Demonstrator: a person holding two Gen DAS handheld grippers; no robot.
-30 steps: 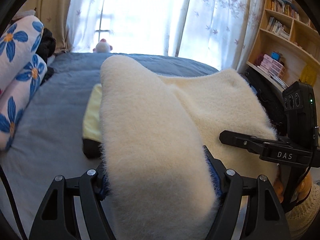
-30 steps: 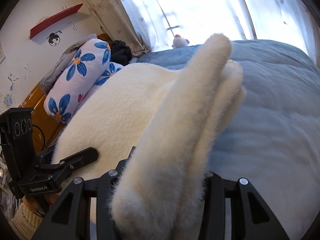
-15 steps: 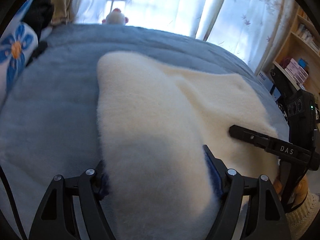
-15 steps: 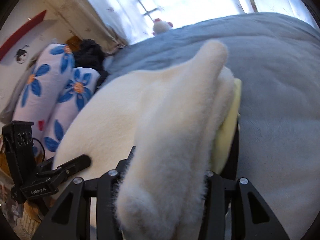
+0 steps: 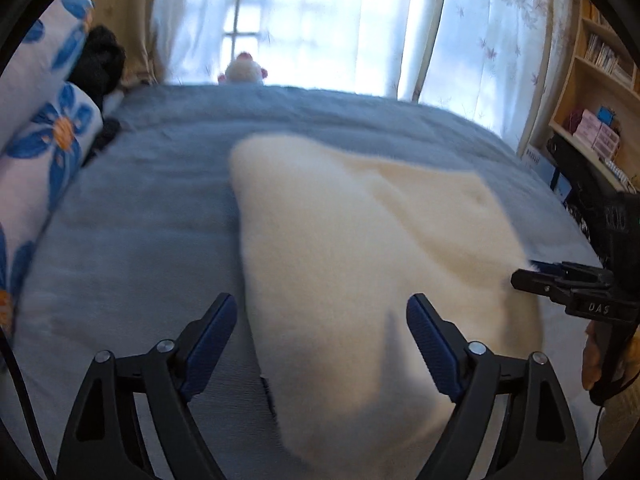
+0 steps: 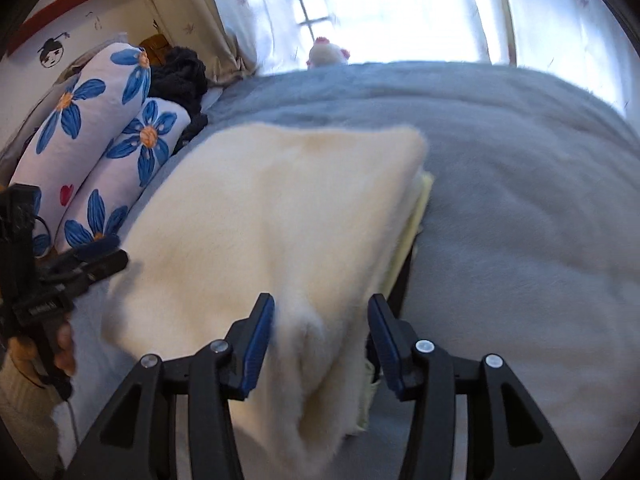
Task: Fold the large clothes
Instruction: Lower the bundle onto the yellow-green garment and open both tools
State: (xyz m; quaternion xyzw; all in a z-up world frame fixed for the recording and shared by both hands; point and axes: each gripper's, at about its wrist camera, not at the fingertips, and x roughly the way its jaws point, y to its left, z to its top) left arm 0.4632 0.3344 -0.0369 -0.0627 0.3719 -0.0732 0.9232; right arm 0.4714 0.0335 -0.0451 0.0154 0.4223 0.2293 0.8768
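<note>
A cream fleece garment (image 5: 360,264) lies folded on the grey-blue bed cover (image 5: 152,220). It also shows in the right wrist view (image 6: 272,220), with a pale yellow layer (image 6: 416,216) under its right edge. My left gripper (image 5: 322,332) is open, its blue pads either side of the near left corner of the fleece. My right gripper (image 6: 322,332) is open over the near right corner. Each gripper shows in the other's view: the right one (image 5: 560,284) and the left one (image 6: 80,264).
Two white pillows with blue flowers (image 6: 100,152) and a dark bundle (image 6: 180,76) lie along the bed's left side. A small plush toy (image 5: 244,72) sits at the far edge by the curtained window. Wooden shelves (image 5: 596,92) stand at the right.
Both grippers have opened and let go of the fleece. The raised folds they held now lie flat on the bed.
</note>
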